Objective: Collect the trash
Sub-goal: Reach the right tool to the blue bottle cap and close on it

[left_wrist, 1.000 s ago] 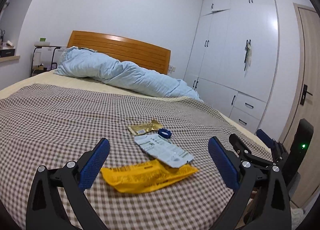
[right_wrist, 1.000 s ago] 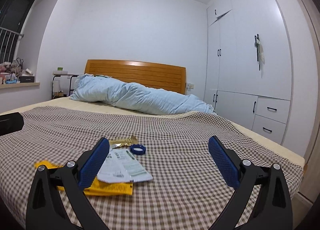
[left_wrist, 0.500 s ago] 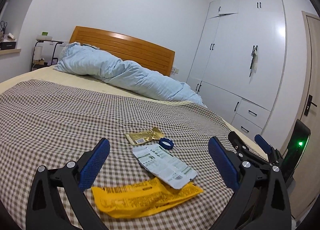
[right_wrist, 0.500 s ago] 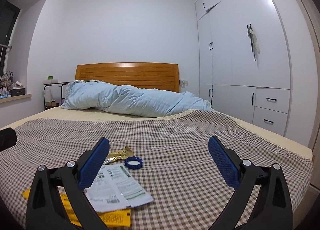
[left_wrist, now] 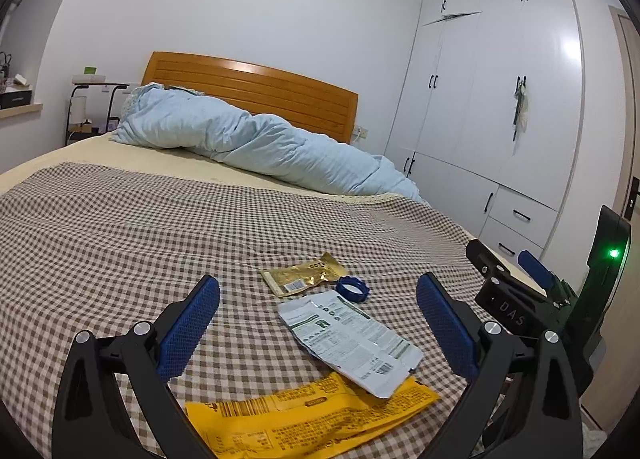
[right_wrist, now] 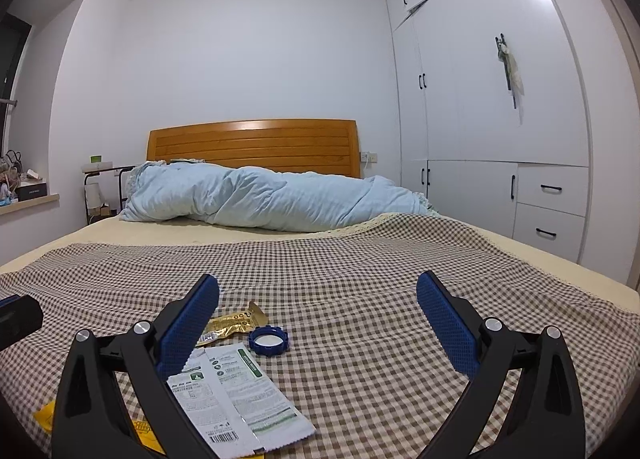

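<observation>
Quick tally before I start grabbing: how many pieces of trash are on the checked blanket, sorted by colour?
Yellow wrapper: 1
White packet: 1
Gold wrapper: 1
Blue cap: 1
Total: 4, all lying loose on the checked blanket; neither pair of tongs holds any.
</observation>
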`<state>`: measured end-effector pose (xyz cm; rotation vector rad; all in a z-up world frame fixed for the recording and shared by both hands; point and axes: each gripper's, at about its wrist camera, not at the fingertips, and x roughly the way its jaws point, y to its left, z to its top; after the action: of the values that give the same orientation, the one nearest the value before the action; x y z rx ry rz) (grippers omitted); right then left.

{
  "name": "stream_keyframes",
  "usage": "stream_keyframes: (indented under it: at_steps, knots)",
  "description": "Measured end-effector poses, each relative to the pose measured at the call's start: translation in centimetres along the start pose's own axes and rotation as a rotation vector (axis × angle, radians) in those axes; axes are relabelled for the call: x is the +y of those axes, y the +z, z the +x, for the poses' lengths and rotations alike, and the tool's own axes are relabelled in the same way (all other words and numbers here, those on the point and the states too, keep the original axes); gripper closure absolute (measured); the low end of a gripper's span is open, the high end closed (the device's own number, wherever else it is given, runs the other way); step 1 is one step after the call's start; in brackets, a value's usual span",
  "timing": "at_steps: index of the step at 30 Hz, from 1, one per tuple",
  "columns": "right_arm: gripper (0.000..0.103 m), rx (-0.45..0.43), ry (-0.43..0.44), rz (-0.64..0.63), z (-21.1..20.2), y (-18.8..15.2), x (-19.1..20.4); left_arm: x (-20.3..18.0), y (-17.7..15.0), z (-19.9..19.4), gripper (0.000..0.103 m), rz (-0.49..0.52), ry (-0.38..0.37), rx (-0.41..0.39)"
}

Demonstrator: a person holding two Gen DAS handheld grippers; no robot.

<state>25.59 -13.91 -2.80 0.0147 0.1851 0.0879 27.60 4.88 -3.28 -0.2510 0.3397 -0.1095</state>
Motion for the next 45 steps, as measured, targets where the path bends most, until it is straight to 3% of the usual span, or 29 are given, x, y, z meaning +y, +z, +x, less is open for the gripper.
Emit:
stream_keyframes:
  at_steps: [5, 9, 15, 25, 32, 33, 35, 36, 39, 45]
  knots:
    - [0.008, 0.043, -0.024, 0.045, 1.5, -0.1, -1.0, 0.4, 0.0, 1.3, 0.008, 0.019, 0.027, 0.026]
    - [0.008, 0.095, 0.012, 0.089, 3.2, -0.5, -1.7, 0.7, 0.0, 2.7, 0.008, 0.025, 0.029, 0.053]
    - [0.008, 0.176, 0.061, 0.032, 5.7, -1.1, -0.6, 0.8, 0.2, 4.9, 0.008, 0.046, 0.018, 0.095]
    - [0.008, 0.330, 0.090, -0.060, 10.8, -2.5, 2.3, 3.6, 1.8, 9.1, 0.008, -0.047, 0.005, 0.161]
    - [0.008, 0.598, 0.112, -0.076, 19.4, -5.2, 4.8, 5.0, 1.2, 11.4, 0.008, -0.055, 0.018, 0.187]
    - [0.010, 0.645, 0.120, -0.080, 20.3, -5.9, 5.0, 4.9, 1.2, 11.4, 0.008, -0.049, 0.019, 0.188]
    - [0.039, 0.695, 0.149, -0.053, 21.0, -6.6, 4.7, 4.6, 1.1, 11.5, 0.008, -0.033, 0.024, 0.185]
    - [0.051, 0.700, 0.156, -0.030, 21.1, -6.6, 4.3, 4.4, 1.0, 11.5, 0.008, -0.024, 0.026, 0.186]
    - [0.052, 0.656, 0.201, 0.065, 20.4, -6.5, 2.6, 4.1, 0.6, 11.8, 0.008, -0.013, 0.031, 0.195]
    - [0.052, 0.428, 0.145, 0.198, 14.7, -4.8, -1.9, 4.1, -0.1, 12.2, 0.008, -0.013, 0.027, 0.213]
